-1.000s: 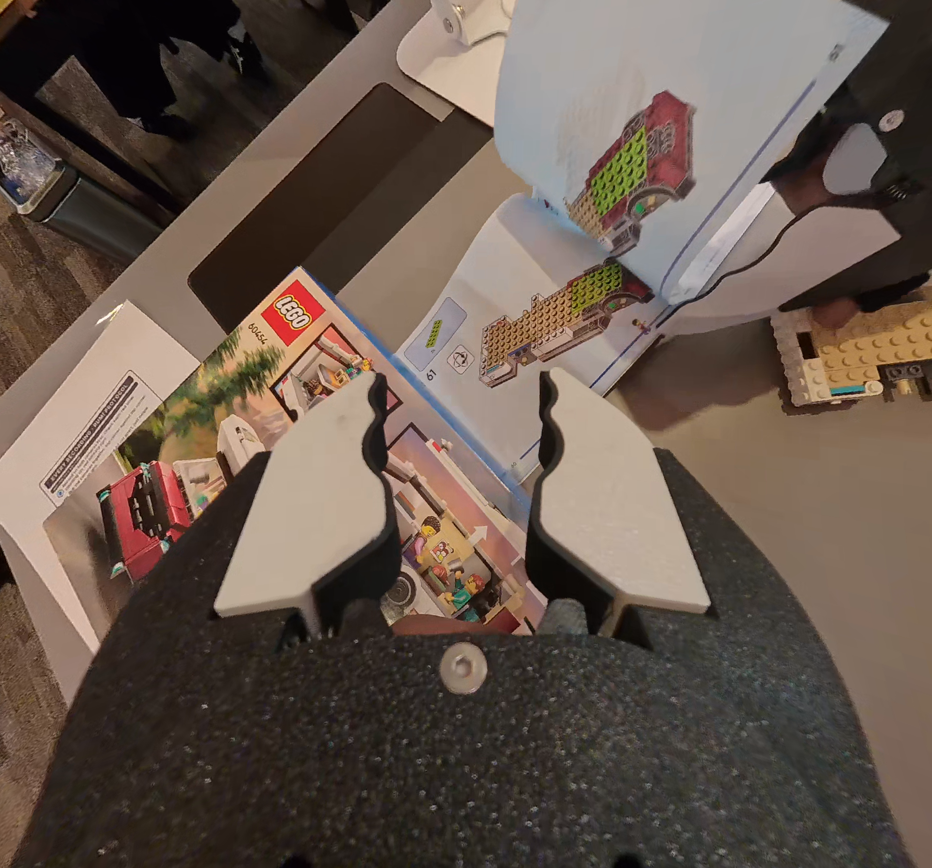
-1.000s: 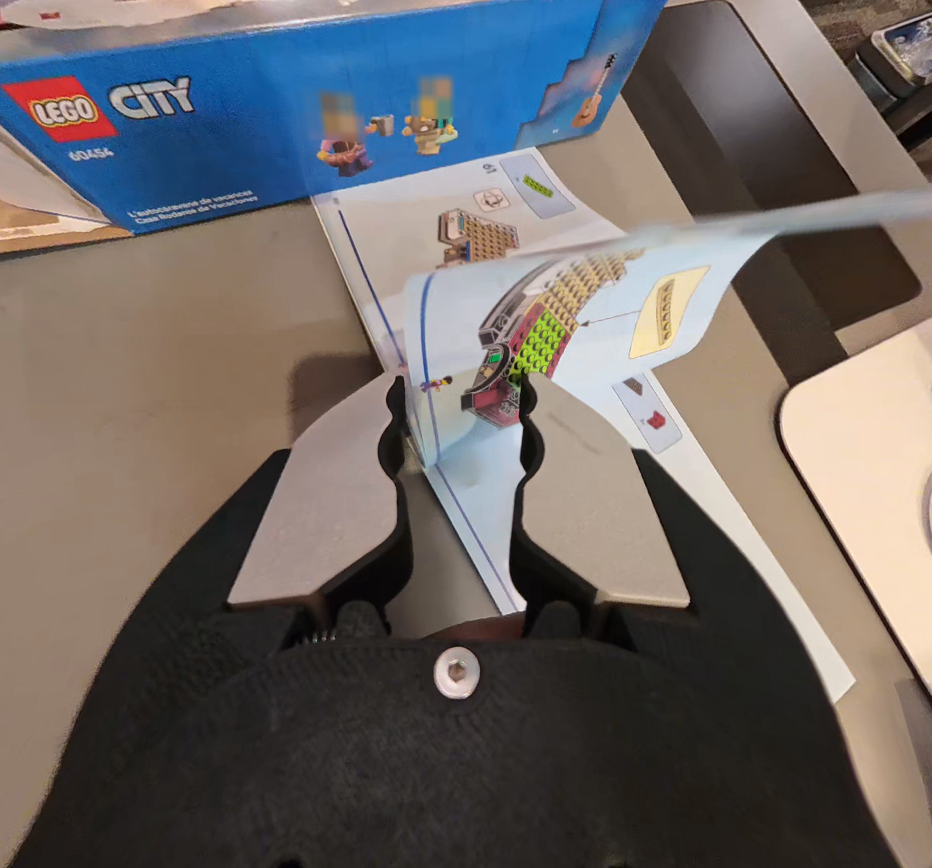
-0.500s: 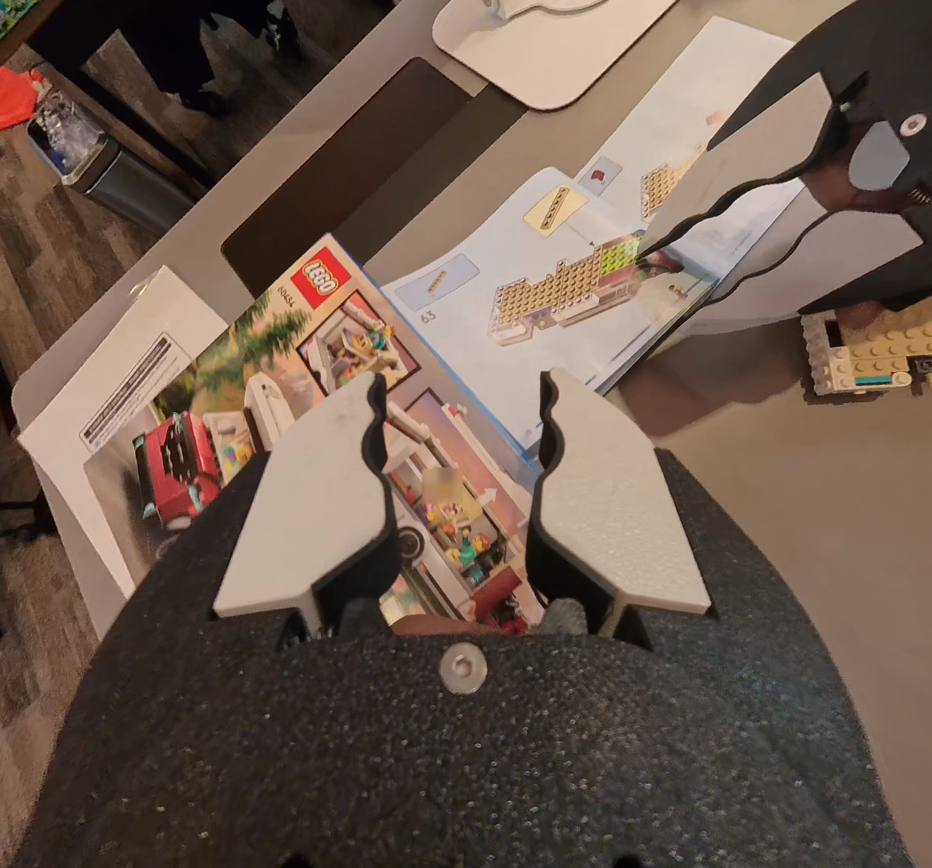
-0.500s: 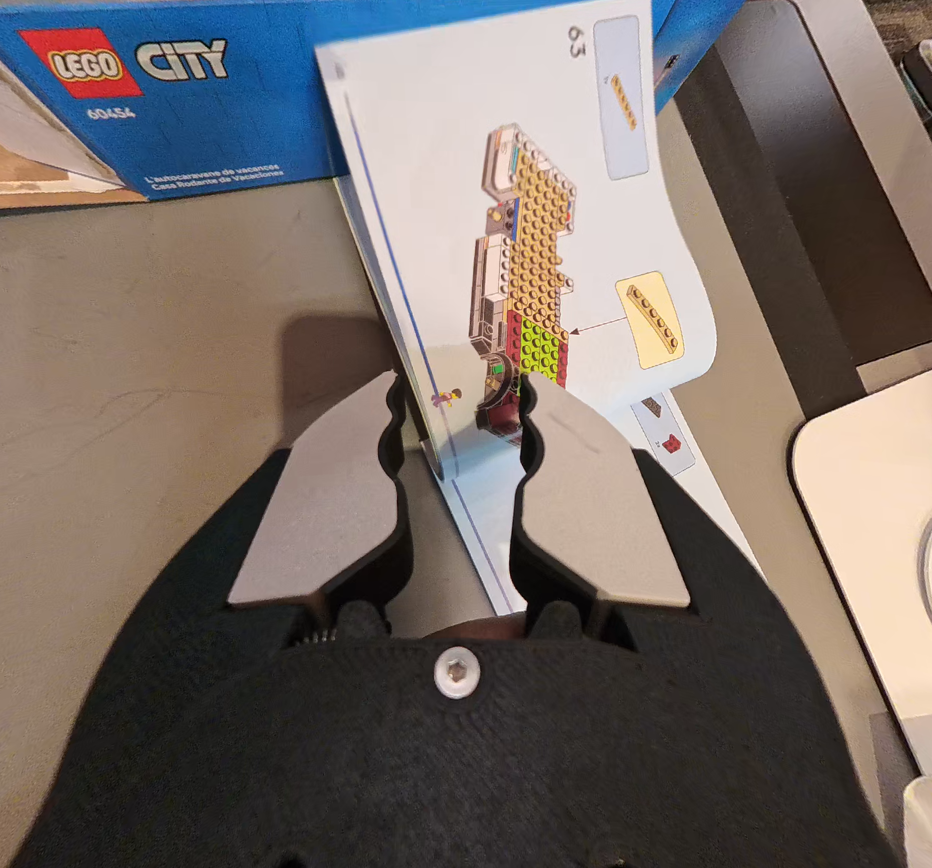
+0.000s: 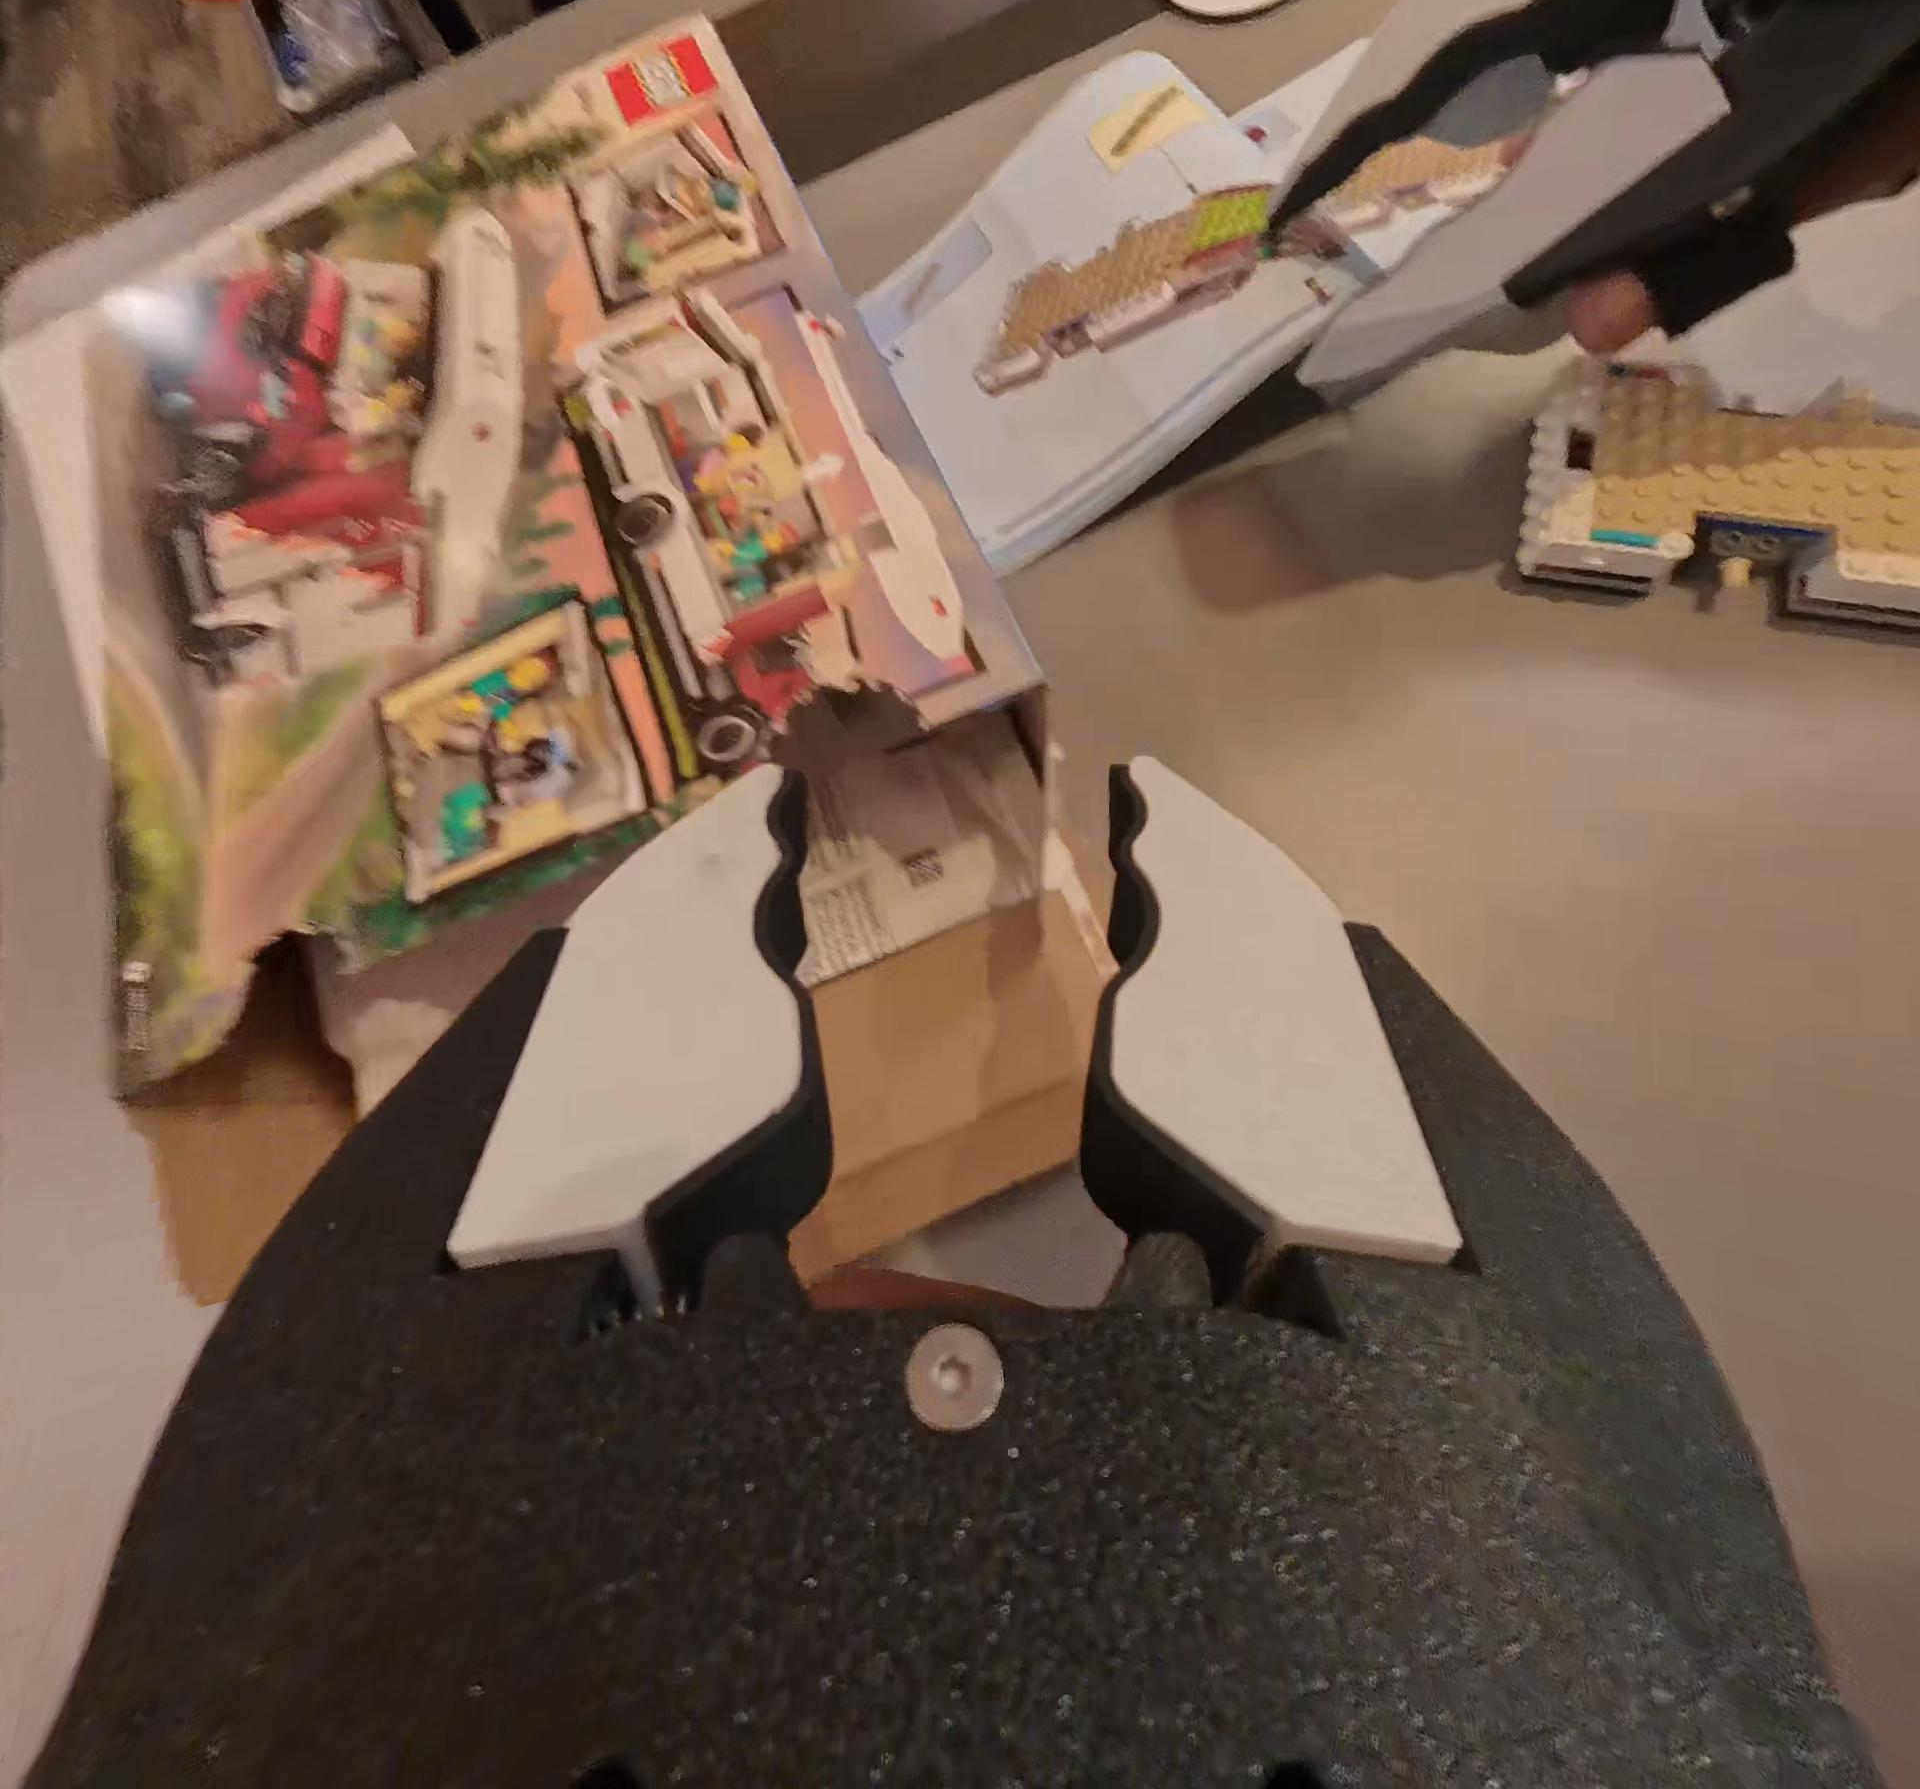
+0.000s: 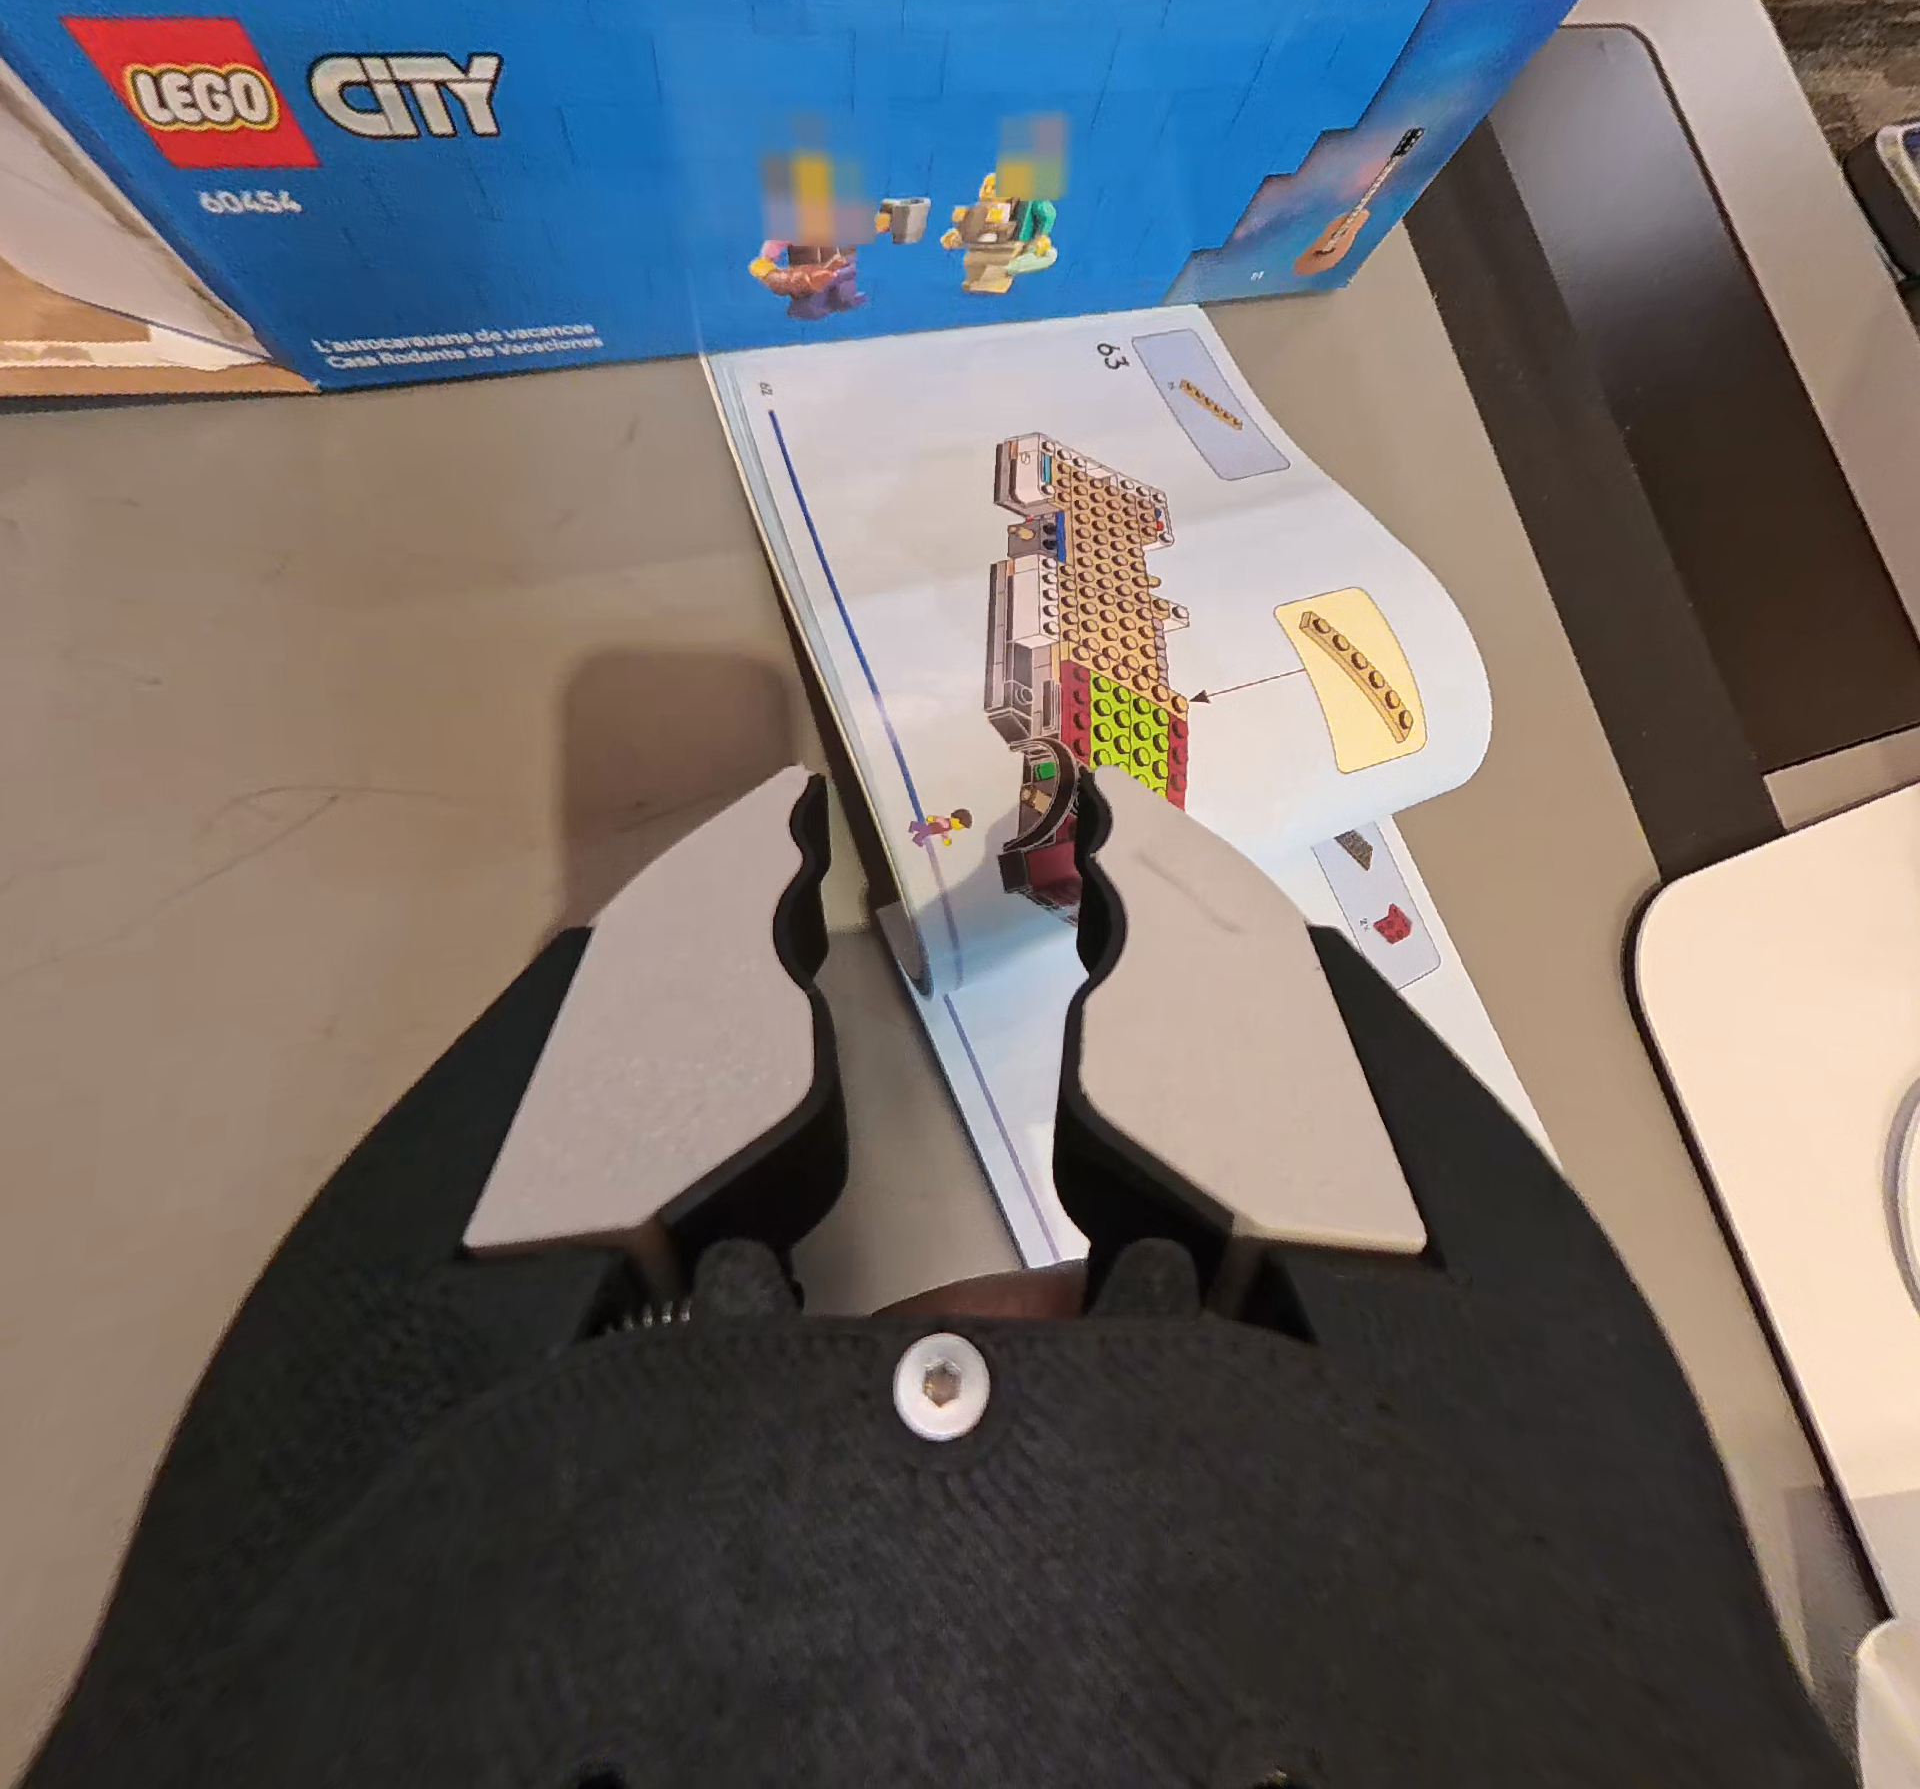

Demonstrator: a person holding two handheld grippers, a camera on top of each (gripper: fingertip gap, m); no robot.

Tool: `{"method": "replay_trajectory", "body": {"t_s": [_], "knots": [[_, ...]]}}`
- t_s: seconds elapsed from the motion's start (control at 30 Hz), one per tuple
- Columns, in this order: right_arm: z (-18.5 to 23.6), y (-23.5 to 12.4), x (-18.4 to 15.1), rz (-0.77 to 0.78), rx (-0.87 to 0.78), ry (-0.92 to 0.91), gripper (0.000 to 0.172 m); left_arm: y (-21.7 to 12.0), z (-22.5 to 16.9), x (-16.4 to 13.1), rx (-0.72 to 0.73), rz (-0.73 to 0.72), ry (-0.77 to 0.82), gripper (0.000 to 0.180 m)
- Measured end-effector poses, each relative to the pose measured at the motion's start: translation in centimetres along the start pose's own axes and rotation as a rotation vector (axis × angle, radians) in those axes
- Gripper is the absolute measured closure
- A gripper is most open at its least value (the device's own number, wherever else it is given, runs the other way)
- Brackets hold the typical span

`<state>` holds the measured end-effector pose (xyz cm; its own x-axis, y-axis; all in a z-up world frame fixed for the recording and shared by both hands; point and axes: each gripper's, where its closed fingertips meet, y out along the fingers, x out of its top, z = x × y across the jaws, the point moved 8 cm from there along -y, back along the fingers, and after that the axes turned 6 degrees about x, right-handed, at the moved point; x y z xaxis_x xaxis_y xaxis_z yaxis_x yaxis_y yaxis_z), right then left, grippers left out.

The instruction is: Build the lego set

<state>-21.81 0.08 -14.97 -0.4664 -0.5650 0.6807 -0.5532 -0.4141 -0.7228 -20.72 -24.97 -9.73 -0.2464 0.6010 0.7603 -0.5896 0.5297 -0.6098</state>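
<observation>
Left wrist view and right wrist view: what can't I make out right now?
- Toy set box, left wrist view: motion blur smears its printed pictures; contents past the torn open end are dark.
- Brick build, left wrist view: cut off by the right edge.
- Instruction booklet, right wrist view: the right hand-held gripper covers its near pages.

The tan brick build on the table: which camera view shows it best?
Left wrist view: the tan brick build lies flat at the right edge, near the instruction booklet. Right wrist view doesn't show it, only the booklet's drawing.
</observation>
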Motion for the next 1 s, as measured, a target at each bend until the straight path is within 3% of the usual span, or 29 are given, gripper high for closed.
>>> {"method": "replay_trajectory", "body": {"t_s": [0.2, 0.6, 1.0], "knots": [[-0.1, -0.2, -0.1, 0.000, -0.007, 0.004, 0.126, 1.8, -1.7, -2.0, -0.075, 0.048, -0.061, 0.126], [0.1, -0.1, -0.1, 0.004, 0.001, -0.004, 0.125, 4.1, -2.6, -1.7, -0.121, -0.006, -0.113, 0.168], [0.1, -0.1, -0.2, 0.003, 0.002, -0.003, 0.125, 4.1, -2.0, -1.8, -0.121, -0.034, -0.135, 0.177]]}}
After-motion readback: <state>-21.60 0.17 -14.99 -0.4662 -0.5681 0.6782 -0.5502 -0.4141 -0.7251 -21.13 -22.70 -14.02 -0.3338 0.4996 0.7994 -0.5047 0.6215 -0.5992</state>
